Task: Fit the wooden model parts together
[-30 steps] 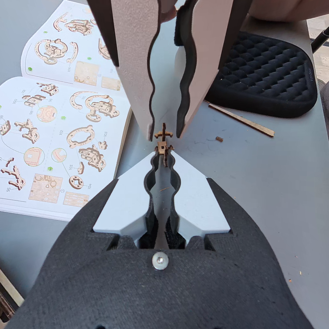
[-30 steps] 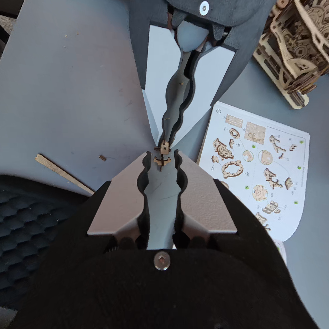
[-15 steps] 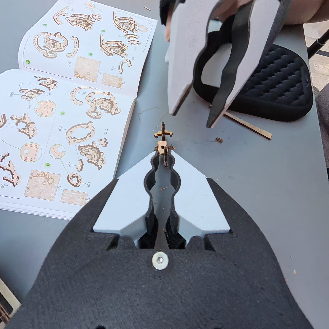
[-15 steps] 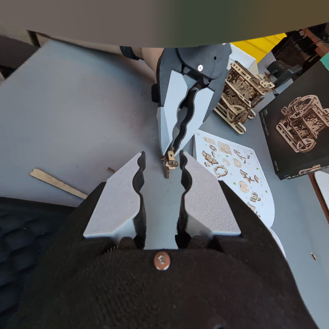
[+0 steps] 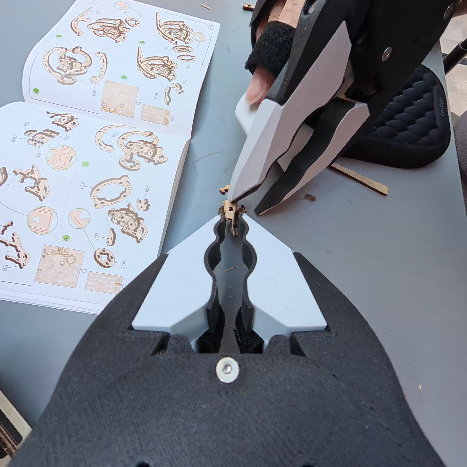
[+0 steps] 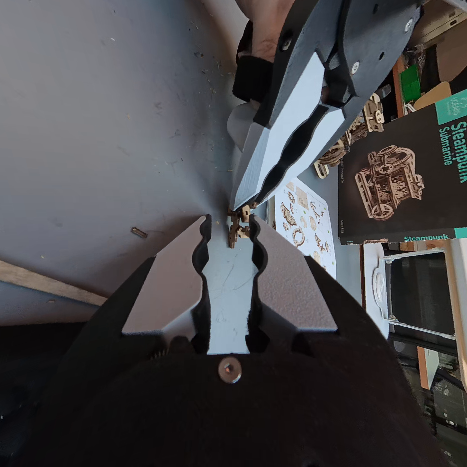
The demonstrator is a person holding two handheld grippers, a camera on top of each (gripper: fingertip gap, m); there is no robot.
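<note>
A small wooden sub-assembly (image 5: 230, 211) is pinched at the tips of my left gripper (image 5: 232, 217), which is shut on it just above the grey table (image 5: 353, 278). My right gripper (image 5: 246, 204) comes in from the upper right, rolled on its side and open. One of its fingertips (image 5: 233, 197) touches the top of the assembly; the other stands free beside it. In the right wrist view the assembly (image 6: 236, 230) sits between my open right gripper's (image 6: 229, 217) tips, close to the right finger, with the left gripper (image 6: 242, 206) holding it from beyond.
An open instruction booklet (image 5: 101, 151) lies at the left. A black cushion (image 5: 404, 126), a thin wooden strip (image 5: 361, 179) and a small peg (image 5: 310, 197) lie to the right. A black model box (image 6: 404, 177) and a built wooden model (image 6: 353, 141) stand behind the left gripper. My left and right fingertips are right by each other. It is some 5 cm from my right tips to the small peg (image 5: 310, 197). My right wrist view (image 6: 140, 233) looks at it from another angle.
The right gripper, lifted away half a second ago, has come back down, rolled sideways, and put one fingertip against the assembly. The left gripper has kept its hold and barely moved.
</note>
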